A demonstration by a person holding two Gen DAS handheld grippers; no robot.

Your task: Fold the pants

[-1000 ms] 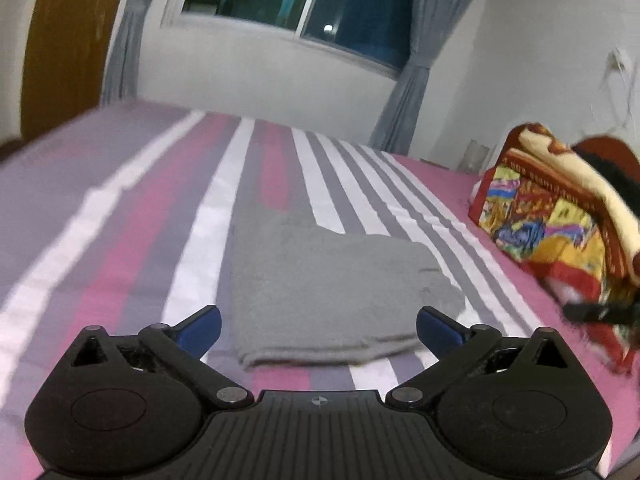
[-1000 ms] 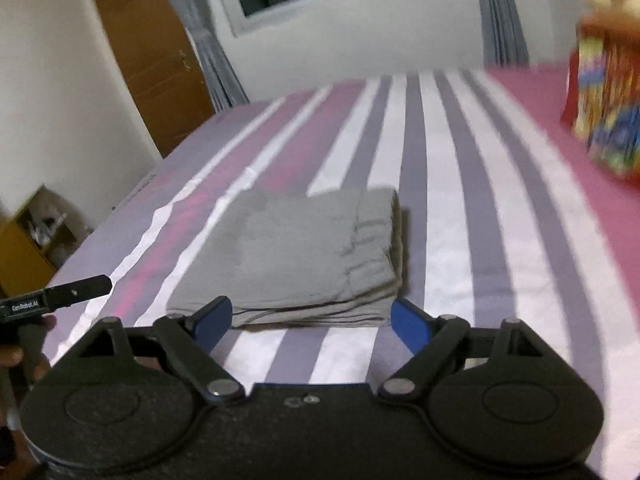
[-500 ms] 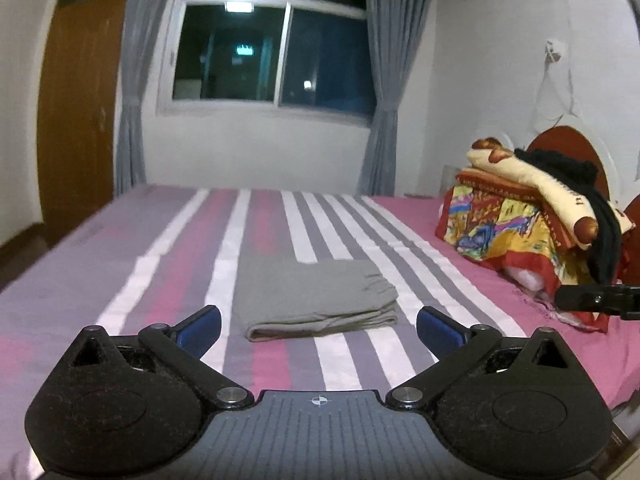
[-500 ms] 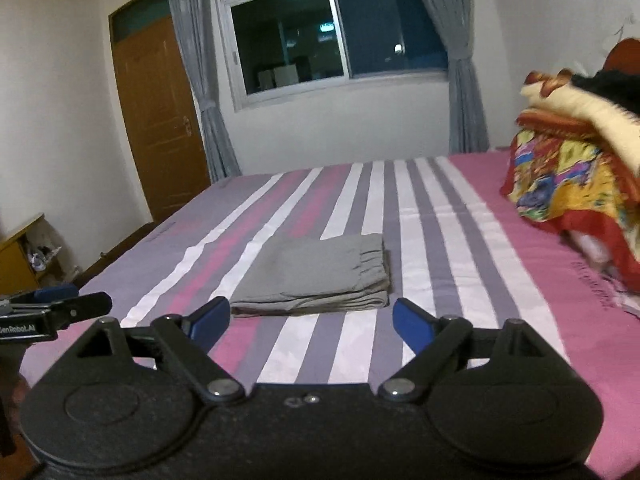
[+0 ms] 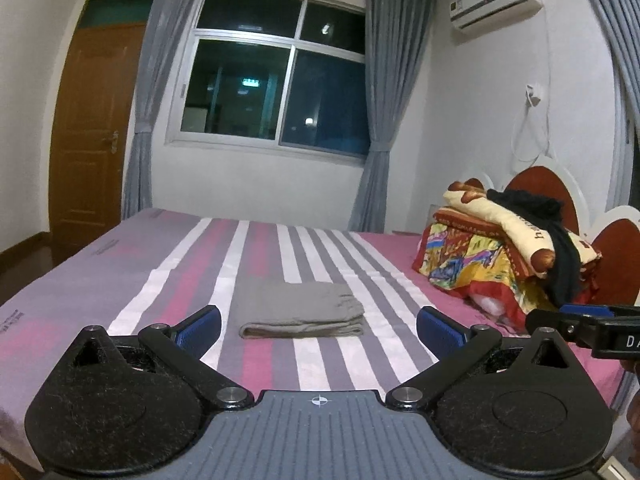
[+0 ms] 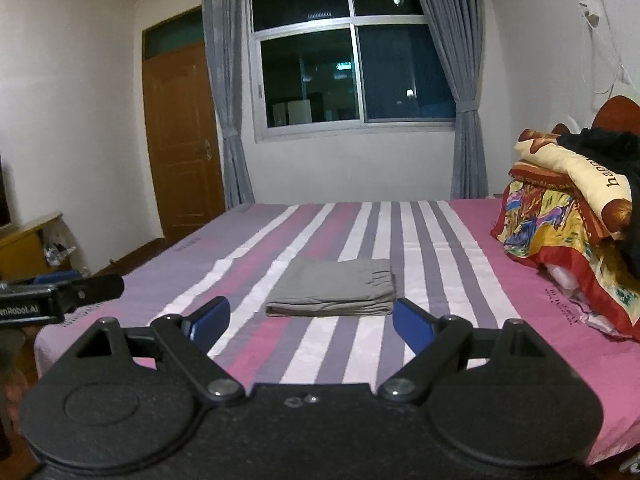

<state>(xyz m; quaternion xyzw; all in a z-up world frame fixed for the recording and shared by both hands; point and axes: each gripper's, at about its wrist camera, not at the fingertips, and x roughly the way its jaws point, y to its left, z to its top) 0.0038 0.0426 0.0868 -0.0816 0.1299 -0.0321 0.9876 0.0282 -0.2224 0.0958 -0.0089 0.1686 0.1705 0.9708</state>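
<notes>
Grey pants point(image 5: 298, 309) point(image 6: 336, 293) lie folded into a flat rectangle in the middle of the striped bed point(image 5: 168, 280) point(image 6: 440, 264). My left gripper point(image 5: 318, 326) hangs open well back from them, near the foot of the bed, with nothing between its blue pads. My right gripper point(image 6: 310, 320) is open too, empty, and just as far from the pants. Each gripper shows at the edge of the other's view: the right gripper point(image 5: 580, 326) at the right of the left wrist view, the left gripper point(image 6: 68, 294) at the left of the right wrist view.
A heap of coloured blankets and a black garment point(image 5: 508, 248) point(image 6: 576, 220) sits at the right by the red headboard point(image 5: 540, 188). Behind the bed are a curtained window point(image 5: 276, 92) and a brown door point(image 5: 96, 140). A low cabinet point(image 6: 28, 248) stands at the left.
Both grippers have pulled back and up from the folded pants, which now look smaller and farther off. More of the room shows. The pants have not moved.
</notes>
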